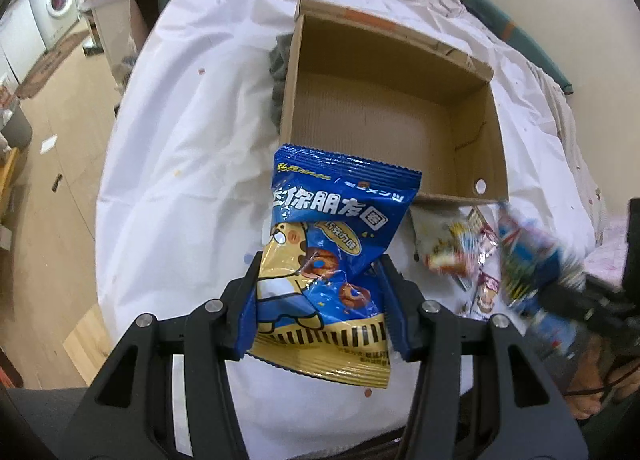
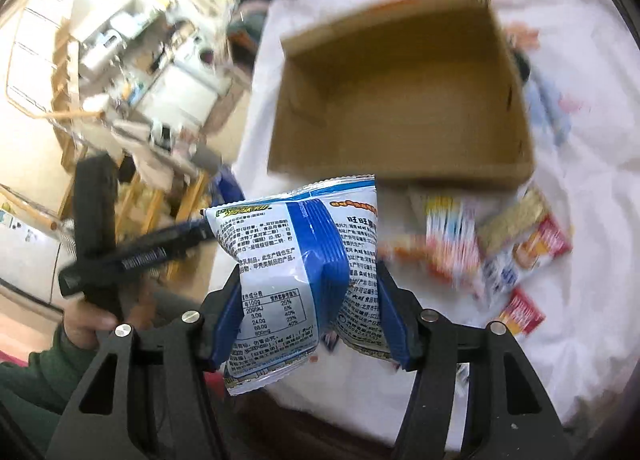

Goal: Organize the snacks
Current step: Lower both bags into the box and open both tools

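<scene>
My left gripper [image 1: 318, 264] is shut on a blue and gold snack bag [image 1: 332, 252], held above the white cloth just short of an open cardboard box [image 1: 480, 140] with nothing inside. My right gripper [image 2: 310, 272] is shut on a white and blue snack bag [image 2: 296, 260], lifted in front of the same box [image 2: 516, 108]. That bag [image 1: 532, 272] and the right gripper show blurred at the right of the left wrist view. Several loose snack packets [image 2: 516, 248] lie on the cloth near the box's front wall. The left gripper [image 2: 188, 238] appears at the left of the right wrist view.
A white cloth [image 1: 192, 140] covers the table. A dark grey rag [image 1: 280, 60] lies against the box's left side. A hand in a green sleeve [image 2: 48, 364] grips the left tool. Beyond the table's left edge are wooden floor, a washing machine [image 1: 56, 4] and cluttered shelves [image 2: 160, 60].
</scene>
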The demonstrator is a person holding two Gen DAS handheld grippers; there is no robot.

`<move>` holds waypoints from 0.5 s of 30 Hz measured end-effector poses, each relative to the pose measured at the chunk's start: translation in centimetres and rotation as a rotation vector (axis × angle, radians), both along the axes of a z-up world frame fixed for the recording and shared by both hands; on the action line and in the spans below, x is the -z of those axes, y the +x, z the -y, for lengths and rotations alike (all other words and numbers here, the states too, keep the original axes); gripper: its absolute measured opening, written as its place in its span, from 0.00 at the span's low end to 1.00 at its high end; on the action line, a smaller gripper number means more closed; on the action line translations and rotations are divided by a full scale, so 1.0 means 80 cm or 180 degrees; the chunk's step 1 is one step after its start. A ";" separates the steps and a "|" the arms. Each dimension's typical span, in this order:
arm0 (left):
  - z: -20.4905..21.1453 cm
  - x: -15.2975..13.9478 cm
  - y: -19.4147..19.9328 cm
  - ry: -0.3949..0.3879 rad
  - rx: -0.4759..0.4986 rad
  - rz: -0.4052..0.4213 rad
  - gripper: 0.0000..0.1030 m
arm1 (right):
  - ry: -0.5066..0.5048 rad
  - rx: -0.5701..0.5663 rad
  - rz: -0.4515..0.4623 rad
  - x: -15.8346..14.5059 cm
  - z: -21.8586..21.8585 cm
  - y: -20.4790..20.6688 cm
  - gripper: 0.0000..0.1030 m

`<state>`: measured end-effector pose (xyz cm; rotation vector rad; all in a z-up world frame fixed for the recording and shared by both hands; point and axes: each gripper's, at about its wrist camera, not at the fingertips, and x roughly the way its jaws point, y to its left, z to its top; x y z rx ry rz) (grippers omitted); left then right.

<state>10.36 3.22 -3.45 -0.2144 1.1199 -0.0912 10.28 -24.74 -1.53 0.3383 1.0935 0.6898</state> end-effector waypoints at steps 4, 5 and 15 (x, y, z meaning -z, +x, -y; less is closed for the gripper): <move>0.009 -0.015 0.009 0.0110 0.0013 0.0122 0.47 | 0.0071 0.0258 0.0022 -0.005 0.023 0.018 0.61; 0.010 -0.018 0.012 0.0129 0.0014 0.0136 0.47 | 0.0069 0.0307 0.0024 -0.004 0.026 0.024 0.61; 0.021 -0.036 0.093 0.0285 -0.0028 0.0187 0.47 | -0.0215 0.0710 0.0070 0.006 0.020 0.106 0.61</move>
